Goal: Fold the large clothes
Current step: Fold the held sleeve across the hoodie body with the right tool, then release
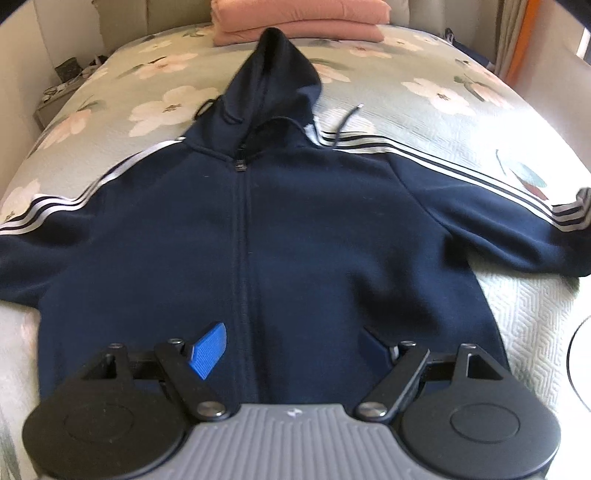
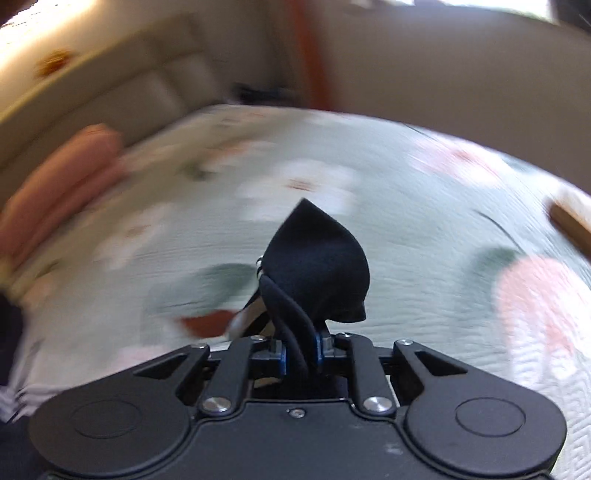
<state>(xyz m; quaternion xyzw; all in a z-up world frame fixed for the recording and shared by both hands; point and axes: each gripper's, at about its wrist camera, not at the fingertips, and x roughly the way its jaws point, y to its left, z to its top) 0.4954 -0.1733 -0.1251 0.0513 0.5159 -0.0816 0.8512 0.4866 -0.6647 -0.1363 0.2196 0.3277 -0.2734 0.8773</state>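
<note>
**Right fingers clamped on a navy fold; fold barely started**

Right gripper (image 2: 300,354): fingers (image 2: 320,350) pinched together on a bunched piece of dark navy fabric (image 2: 321,266), which stands up in a peak just beyond the tips. Likely a cuff or sleeve end of the hoodie, can't confirm which part. Right wrist view is motion-blurred; beyond the cloth only the floral bedspread (image 2: 424,221) shows.

Left gripper (image 1: 291,354): fingers (image 1: 207,350) spread wide, nothing between them. It hangs over the lower front of the hoodie (image 1: 258,229), straddling the zipper line near the hem. Whether the tips touch the cloth can't be told.

Hoodie position: flat on the bed (image 1: 424,103), front up, zipped, hood pointing away towards the headboard. Both striped sleeves run outward to the sides. Sleeve on the right of the left wrist view (image 1: 498,206) runs to the frame edge, its end out of sight. Drawstring (image 1: 345,123) loose on the bedspread beside the hood.

Progress, as a judgement:
- Done: garment spread and smoothed, one grip taken.
- Left: no fold visible on the body yet. Sleeves in, sides over, hem to hood all pending.

Stack of pink folded cloth (image 1: 299,22) sits at the far end of the bed, just past the hood.
</note>
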